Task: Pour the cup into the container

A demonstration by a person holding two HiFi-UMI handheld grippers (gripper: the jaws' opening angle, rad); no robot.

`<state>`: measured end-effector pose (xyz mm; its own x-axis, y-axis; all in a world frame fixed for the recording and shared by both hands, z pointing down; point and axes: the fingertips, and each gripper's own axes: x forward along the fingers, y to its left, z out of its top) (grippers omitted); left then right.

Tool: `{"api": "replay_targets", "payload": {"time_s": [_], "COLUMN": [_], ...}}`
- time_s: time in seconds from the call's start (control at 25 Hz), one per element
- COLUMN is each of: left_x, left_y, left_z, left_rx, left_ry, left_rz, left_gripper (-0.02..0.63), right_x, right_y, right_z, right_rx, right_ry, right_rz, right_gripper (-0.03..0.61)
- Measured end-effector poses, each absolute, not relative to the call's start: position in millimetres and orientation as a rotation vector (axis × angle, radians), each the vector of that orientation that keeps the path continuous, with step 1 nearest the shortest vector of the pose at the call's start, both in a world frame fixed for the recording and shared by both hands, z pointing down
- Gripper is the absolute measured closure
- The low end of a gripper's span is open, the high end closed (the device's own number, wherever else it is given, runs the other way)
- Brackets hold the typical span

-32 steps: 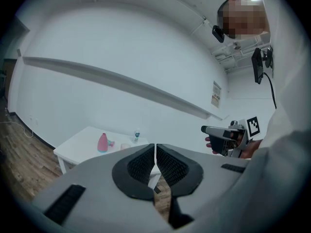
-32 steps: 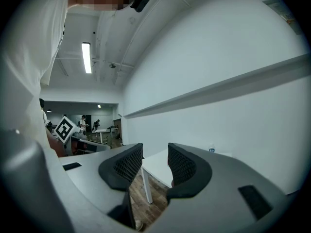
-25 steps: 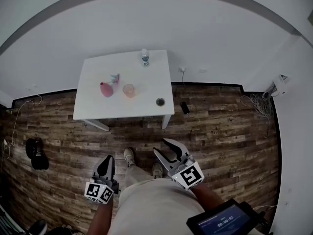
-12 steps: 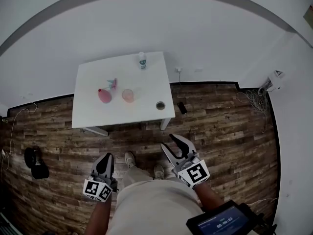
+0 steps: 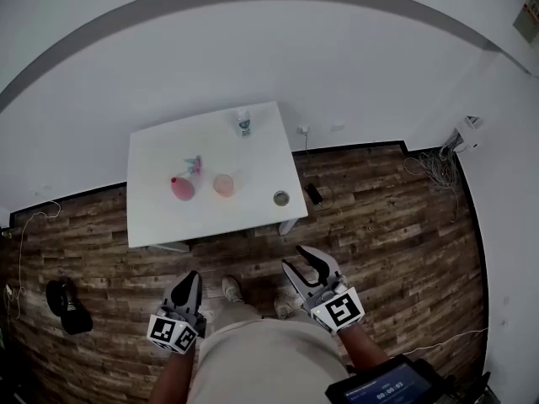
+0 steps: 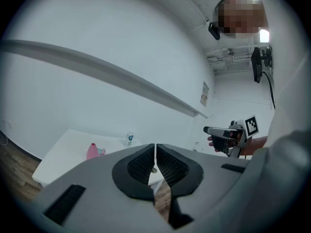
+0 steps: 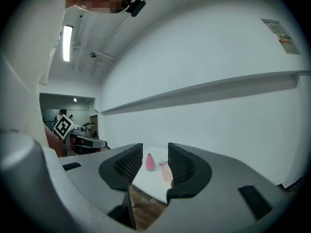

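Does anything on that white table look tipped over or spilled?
Nothing stands out. The pink vase, pink cup, bottle and small round container all stand apart on the white table, with no spill visible from this distance.

Vs 1 s ago: I've closed in on the table (image 5: 160, 217). It's dropped lower in the head view, its far edge slants more steeply, & the floor strip btw its near edge and the shoes (image 5: 232, 288) is narrower. The gap from the left gripper (image 5: 189, 278) and the right gripper (image 5: 301, 259) to that edge has approx halved, and the right one has slipped a bit down and rightward in frame. The tablet screen (image 5: 389, 388) has slid down, now cut by the bottom edge. The dark bag (image 5: 67, 305) at left has drifted down-frame.
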<state>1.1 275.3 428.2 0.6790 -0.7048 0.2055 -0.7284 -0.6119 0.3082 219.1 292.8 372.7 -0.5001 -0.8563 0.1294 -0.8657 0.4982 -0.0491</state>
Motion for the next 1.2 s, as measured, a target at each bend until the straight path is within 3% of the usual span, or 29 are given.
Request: {"api": "replay_targets", "payload": {"time_s": [0.44, 1.2], "left_x": [-10.5, -57.0], "left_y": [224.9, 176.9], "left_z": [430.7, 436.2], "left_rx": [2.573, 2.594], "left_ry": [-1.009, -0.920], "left_rz": [0.095, 0.091], "left_gripper": [0.604, 0.604], "right_x": [220.1, 142.1], "right_y": [278.9, 217.7], "right_z": [391.0, 380.9], "right_rx": [1.610, 1.647], "right_ry": [-2.537, -2.549], "right_rz": [0.229, 0.172], "right_gripper": [0.433, 0.433]}}
